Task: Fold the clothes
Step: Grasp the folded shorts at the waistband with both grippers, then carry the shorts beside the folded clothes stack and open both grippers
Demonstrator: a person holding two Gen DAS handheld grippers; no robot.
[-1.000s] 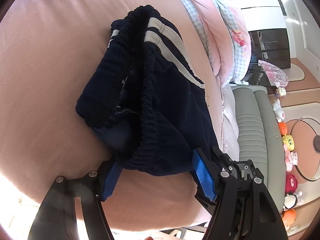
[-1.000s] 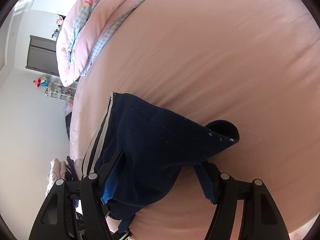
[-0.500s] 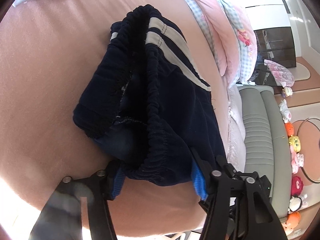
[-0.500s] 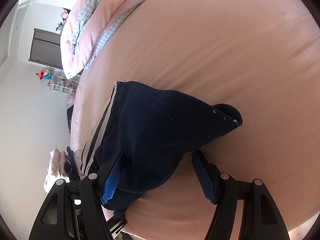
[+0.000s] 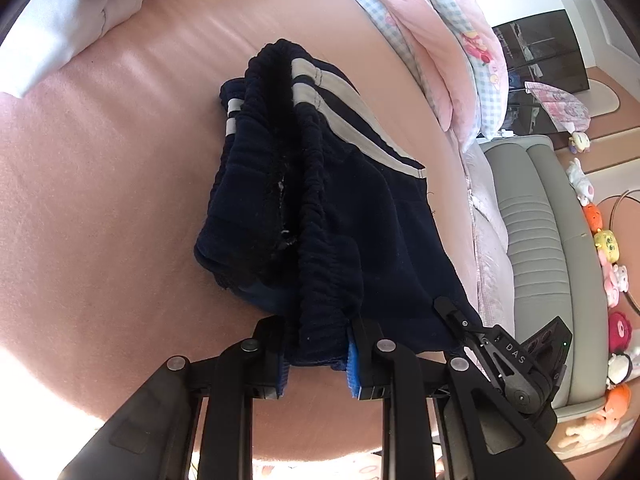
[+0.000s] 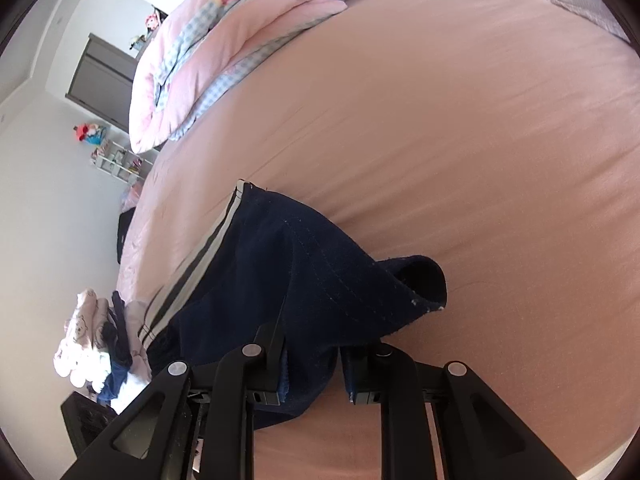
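A pair of navy shorts (image 5: 320,208) with pale side stripes lies bunched on the pink bed sheet (image 5: 100,200). In the left wrist view my left gripper (image 5: 316,354) is closing, its blue pads pressing the elastic waistband at the near end. The right gripper's black body (image 5: 516,356) shows at the lower right there. In the right wrist view my right gripper (image 6: 314,372) is closing on a fold of the navy shorts (image 6: 288,276) near a leg hem; the cloth fills the gap between the pads.
A pink and checked quilt (image 6: 224,52) is heaped at the head of the bed. A white folded cloth (image 5: 80,20) lies at the far left. A grey sofa (image 5: 532,240) with soft toys stands beside the bed. A pile of clothes (image 6: 96,344) lies off the bed edge.
Both grippers have closed from wide open onto the shorts. The left one now pinches the waistband, the right one the cloth by the leg hem. The right gripper rolled a little.
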